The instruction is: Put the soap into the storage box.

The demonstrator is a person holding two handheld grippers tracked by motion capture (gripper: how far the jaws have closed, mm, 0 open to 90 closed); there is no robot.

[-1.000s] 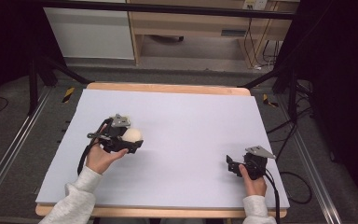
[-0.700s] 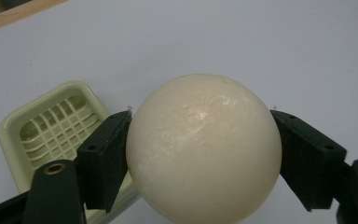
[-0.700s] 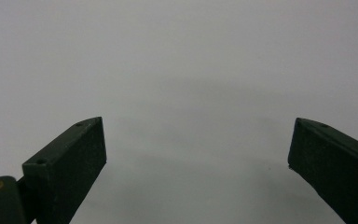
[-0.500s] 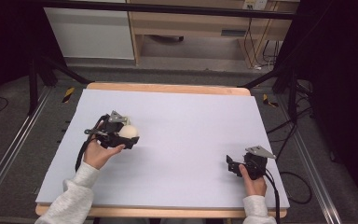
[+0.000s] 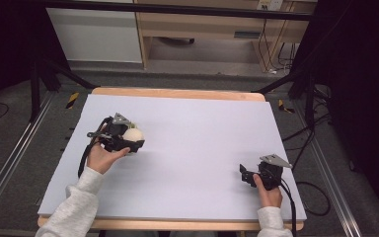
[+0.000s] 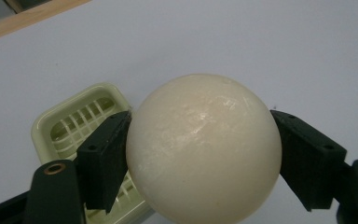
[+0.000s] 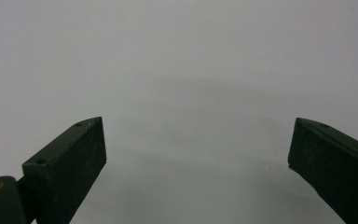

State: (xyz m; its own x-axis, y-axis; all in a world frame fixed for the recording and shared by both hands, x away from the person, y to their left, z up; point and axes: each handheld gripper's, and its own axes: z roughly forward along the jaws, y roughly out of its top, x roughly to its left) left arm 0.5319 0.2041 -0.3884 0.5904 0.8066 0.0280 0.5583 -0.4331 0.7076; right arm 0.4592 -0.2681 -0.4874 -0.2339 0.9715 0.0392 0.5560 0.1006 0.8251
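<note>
The cream ball (image 6: 204,149) sits clamped between the left gripper's (image 5: 123,138) jaws, at about 9 o'clock on the table (image 5: 197,128), above a pale green tray (image 6: 70,126). The left hand (image 5: 101,157) angles inward. The right gripper (image 5: 256,175) rests at 4 o'clock, jaws wide apart, holding nothing.

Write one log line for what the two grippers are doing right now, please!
left gripper: shut on cream ball | green slotted tray: behind ball | right gripper: open, holding nothing, over table
</note>
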